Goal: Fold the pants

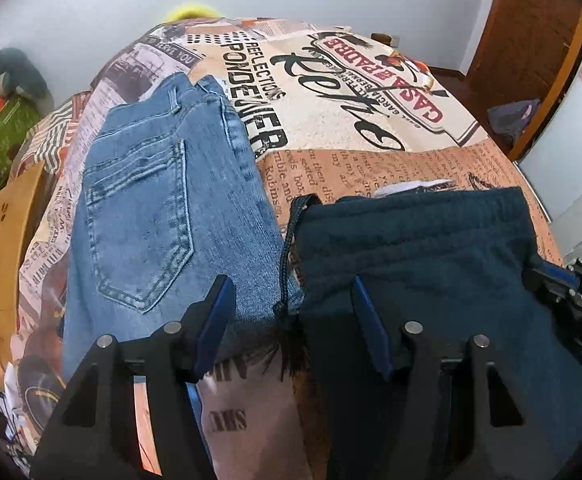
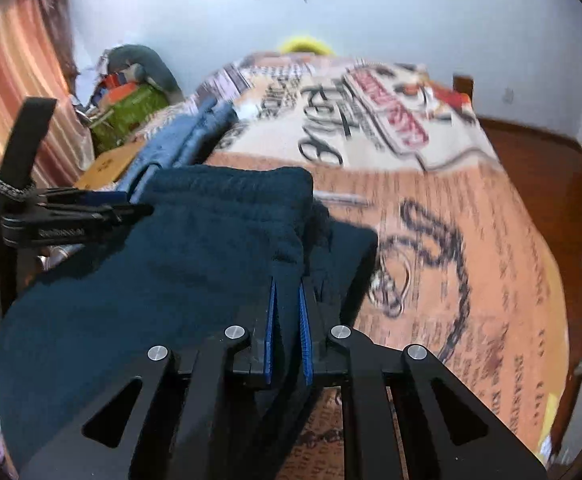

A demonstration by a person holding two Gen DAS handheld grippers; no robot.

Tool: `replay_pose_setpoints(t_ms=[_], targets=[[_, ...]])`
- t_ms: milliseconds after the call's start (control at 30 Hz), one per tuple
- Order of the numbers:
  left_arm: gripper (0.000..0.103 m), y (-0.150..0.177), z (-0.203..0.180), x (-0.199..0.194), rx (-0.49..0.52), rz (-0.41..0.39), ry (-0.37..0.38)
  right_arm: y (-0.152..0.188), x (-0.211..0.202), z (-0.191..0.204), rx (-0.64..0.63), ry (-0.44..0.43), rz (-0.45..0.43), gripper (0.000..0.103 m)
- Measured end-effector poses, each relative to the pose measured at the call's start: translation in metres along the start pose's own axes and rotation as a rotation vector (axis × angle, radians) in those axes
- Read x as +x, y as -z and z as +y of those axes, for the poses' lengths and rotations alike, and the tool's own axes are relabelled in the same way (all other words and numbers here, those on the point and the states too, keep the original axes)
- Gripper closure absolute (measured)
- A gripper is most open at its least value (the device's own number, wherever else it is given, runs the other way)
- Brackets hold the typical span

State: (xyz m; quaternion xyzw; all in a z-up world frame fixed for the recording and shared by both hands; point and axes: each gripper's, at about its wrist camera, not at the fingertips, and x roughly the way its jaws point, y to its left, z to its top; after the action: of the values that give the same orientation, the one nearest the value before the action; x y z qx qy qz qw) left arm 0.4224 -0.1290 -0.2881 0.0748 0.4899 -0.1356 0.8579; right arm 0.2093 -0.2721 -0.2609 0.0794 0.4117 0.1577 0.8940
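Printed cotton is covering the bed [image 1: 371,128], and two pairs of trousers are being carried on it: folded blue jeans [image 1: 151,216] at the left of the left wrist view and dark teal sweatpants [image 1: 431,264] just beside them, both toward the near edge.

The sweatpants are judged to be the piece in hand, and a fold is judged to be under way, since a bunched ridge of their fabric is being pinched at the right edge. That ridge is being grasped by the right gripper [image 2: 289,312], whose blue pads are clenched on it.

The left gripper [image 1: 291,328] is being held released above the gap between the two garments, with its right finger over the sweatpants' left edge and the drawstring [image 1: 287,264] hanging between the fingers; nothing is being gripped.

A matching hold on that left edge is judged to be called for next, so that both sides can be carried over evenly.
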Motion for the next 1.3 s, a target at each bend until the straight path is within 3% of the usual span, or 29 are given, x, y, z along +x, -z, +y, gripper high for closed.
replay_pose_setpoints(t_ms=[267,467,600,700,800,967,1100,1300], targets=[[0.041,0.008,-0.012,-0.061,0.062,-0.086,-0.003,-0.011,-0.05,0.014,-0.036,0.05,-0.036,0.089],[0.035,0.022,-0.019,-0.11,0.037,-0.15,0.024,-0.014,-0.096,0.027,-0.041,0.036,-0.103,0.08],[0.032,0.035,-0.023,-0.137,0.031,-0.197,0.009,-0.011,-0.123,0.043,-0.072,0.042,-0.149,0.067],[0.027,0.045,-0.023,-0.152,0.022,-0.225,0.005,-0.007,-0.137,0.051,-0.08,0.042,-0.175,0.066],[0.021,0.058,-0.023,-0.166,0.009,-0.26,-0.004,-0.001,-0.145,0.056,-0.07,0.03,-0.18,0.052],[0.014,0.071,-0.022,-0.173,0.01,-0.267,0.012,0.009,-0.149,0.064,-0.061,0.043,-0.179,0.045],[0.014,0.08,-0.021,-0.164,-0.003,-0.233,0.037,0.016,-0.144,0.065,-0.024,0.048,-0.16,0.029],[0.013,0.091,-0.021,-0.139,-0.011,-0.178,0.045,0.029,-0.118,0.058,0.011,0.072,-0.084,0.029]])
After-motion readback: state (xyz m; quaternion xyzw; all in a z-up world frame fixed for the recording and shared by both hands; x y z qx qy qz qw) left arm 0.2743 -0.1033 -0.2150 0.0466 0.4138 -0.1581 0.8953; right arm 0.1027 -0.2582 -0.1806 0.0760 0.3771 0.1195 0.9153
